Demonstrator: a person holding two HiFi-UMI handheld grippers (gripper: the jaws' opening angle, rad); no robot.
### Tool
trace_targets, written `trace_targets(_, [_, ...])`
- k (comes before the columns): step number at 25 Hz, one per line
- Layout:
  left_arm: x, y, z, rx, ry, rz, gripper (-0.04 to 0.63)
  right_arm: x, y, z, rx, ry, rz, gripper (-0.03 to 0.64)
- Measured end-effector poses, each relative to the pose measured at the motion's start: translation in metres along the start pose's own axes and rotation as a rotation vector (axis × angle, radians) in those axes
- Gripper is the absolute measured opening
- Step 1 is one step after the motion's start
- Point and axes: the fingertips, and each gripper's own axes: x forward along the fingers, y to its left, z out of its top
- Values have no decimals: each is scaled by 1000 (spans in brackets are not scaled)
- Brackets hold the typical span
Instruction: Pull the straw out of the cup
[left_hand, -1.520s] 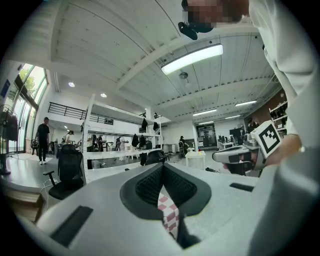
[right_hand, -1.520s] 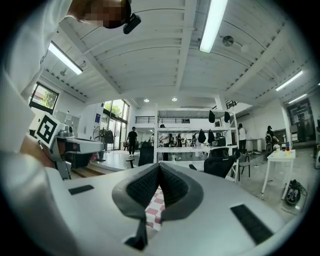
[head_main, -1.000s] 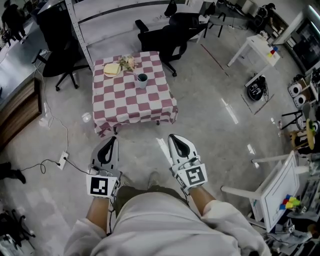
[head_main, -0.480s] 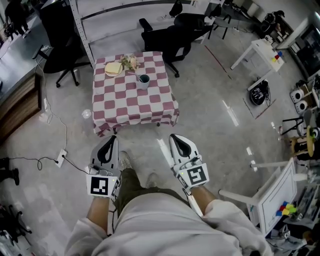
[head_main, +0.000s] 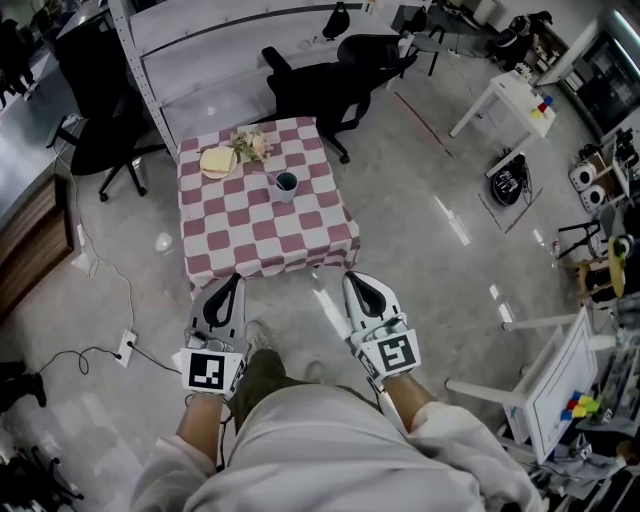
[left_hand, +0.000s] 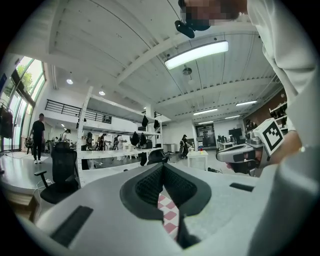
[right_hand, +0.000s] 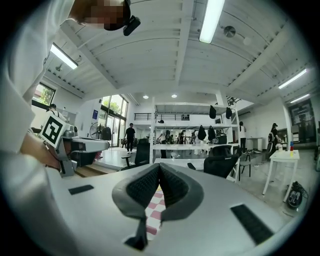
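We hold the left gripper (head_main: 233, 280) and the right gripper (head_main: 354, 278) side by side and level, just short of the near edge of the checkered table (head_main: 262, 238). Both pairs of jaws are pressed together with nothing between them. The cup (head_main: 285, 183) stands on the table's far half, well apart from both grippers, its straw (head_main: 271, 175) leaning out leftward.

The cup (head_main: 286, 186) is standing upright on the red-and-white checked worktop (head_main: 250, 235), sitting in its far half, toward the right edge; it is showing pale outside and dark inside; the straw (head_main: 273, 176) is resting in it, leaning out over the rim toward the far left, appearing only as a thin pale line, too small for finer detail.
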Motion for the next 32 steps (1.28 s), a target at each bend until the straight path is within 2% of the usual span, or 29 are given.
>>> trace_targets(9, [55, 74, -5, 14, -5, -87, 5, 82, 2, 11, -2, 7, -68, 5])
trace_targets(18, [92, 102, -10, -10, 9, -139, 3, 122, 1, 12, 10, 23, -94, 5])
trace_targets(23, [113, 107, -17, -11, 25, -121, 5, 143, -13, 10, 11, 22, -57, 5])
trace_targets(32, [158, 99, -28, -29, 65, -25, 5, 173, -62, 12, 3, 13, 52, 5])
